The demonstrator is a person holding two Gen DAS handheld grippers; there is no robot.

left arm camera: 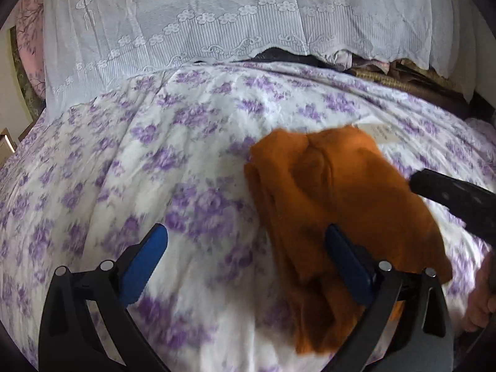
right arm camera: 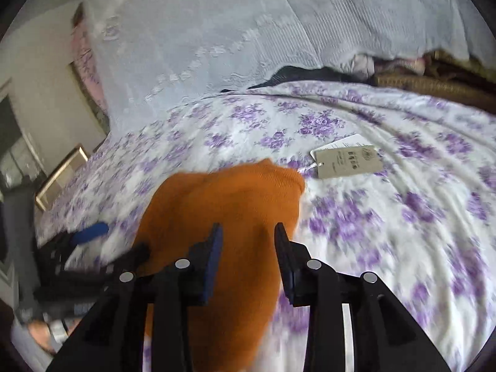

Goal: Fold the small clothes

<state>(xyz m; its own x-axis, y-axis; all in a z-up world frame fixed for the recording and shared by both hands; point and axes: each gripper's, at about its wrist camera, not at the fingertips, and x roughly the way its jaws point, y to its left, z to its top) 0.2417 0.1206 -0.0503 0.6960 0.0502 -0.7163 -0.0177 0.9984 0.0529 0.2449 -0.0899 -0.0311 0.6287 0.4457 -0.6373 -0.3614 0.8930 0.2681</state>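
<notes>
Fingers of both grippers stand apart: orange garment [right arm camera: 217, 217] lies under the right pair, beside the left's right finger.

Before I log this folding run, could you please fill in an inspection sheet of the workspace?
Surface: floral bedsheet, wrinkled.
Job's things: orange garment bunched, paper tag attached, lying on sheet.
Clutter: dark clothes under lace cover.
Grippers: left gripper open wide, one finger on the garment; right gripper partly open above garment, gripping nothing.
Cables: nothing seen.
Surroundings: wall and frame at left.
</notes>
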